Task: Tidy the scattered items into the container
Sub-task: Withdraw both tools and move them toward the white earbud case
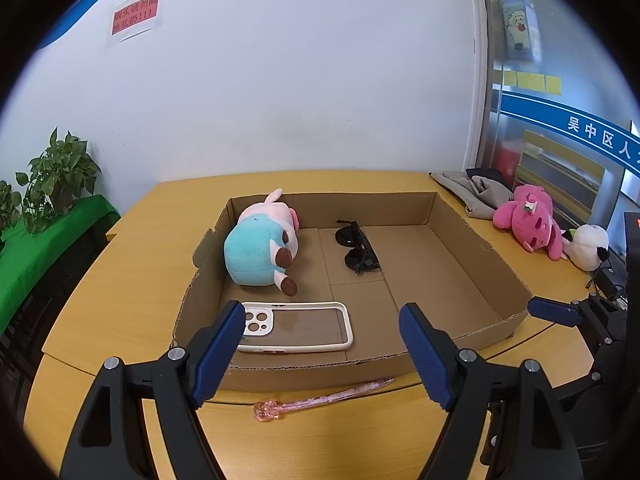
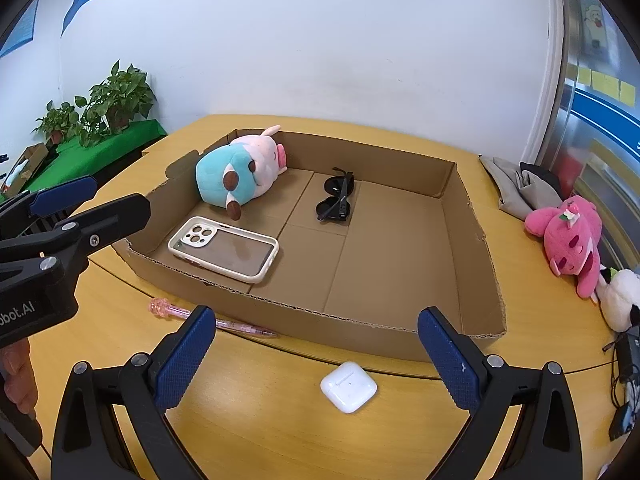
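Shallow cardboard box (image 2: 472, 240) sits on the yellow surface (image 2: 260, 420), open top. Inside it: plush (image 2: 236, 172) at 11 o'clock by the far-left corner, lying on its side; sunglasses (image 2: 336, 196) folded, near 12 o'clock of the floor's centre; phone case (image 2: 224, 248) flat at 8 o'clock, close to the near wall. Outside the box: pink pen (image 1: 320, 398) on the surface just beside the near wall, lying along it; white earbud case (image 2: 348, 386) on the surface in front of the near wall, apart from it. Left tool (image 1: 322, 354) spread wide, nothing between its fingers, poised over the pen and the near wall. Right tool (image 2: 316, 356) likewise spread, empty, with the earbud case lying between and below its fingers, untouched. Pink plush (image 2: 568, 236) and a white one (image 2: 620, 300) at 3 o'clock, off the box.
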Motion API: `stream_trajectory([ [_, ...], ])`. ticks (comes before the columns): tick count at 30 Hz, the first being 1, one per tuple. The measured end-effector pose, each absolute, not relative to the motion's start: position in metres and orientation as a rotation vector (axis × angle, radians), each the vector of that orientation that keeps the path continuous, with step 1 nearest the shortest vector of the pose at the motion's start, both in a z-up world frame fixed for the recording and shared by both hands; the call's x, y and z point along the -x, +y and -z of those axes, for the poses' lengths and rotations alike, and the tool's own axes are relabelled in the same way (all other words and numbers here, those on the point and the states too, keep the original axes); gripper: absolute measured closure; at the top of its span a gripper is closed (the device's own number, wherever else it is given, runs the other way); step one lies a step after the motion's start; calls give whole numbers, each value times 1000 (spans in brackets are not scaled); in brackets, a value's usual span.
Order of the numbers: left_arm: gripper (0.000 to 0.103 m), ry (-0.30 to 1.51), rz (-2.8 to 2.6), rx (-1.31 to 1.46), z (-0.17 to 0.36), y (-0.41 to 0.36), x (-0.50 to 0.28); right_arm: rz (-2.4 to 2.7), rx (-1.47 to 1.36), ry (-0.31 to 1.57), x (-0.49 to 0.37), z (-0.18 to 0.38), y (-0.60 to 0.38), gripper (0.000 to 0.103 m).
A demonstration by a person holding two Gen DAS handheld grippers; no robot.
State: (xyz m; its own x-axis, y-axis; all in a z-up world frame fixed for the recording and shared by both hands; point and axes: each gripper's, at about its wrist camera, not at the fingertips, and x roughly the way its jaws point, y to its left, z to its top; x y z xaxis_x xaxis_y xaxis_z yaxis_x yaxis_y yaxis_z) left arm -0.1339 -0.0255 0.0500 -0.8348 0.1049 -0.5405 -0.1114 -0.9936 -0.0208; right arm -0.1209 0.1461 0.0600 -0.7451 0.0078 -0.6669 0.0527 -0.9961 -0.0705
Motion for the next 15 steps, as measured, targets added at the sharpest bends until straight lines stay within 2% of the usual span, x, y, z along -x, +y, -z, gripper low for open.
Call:
stream_trajectory([
  [10, 24, 15, -2873, 908, -41, -19, 134, 2901, -1112, 105, 113, -54, 160, 0],
  [15, 24, -22, -2748, 1004, -20, -6, 141, 2892, -1211, 34, 105, -27, 196, 0],
])
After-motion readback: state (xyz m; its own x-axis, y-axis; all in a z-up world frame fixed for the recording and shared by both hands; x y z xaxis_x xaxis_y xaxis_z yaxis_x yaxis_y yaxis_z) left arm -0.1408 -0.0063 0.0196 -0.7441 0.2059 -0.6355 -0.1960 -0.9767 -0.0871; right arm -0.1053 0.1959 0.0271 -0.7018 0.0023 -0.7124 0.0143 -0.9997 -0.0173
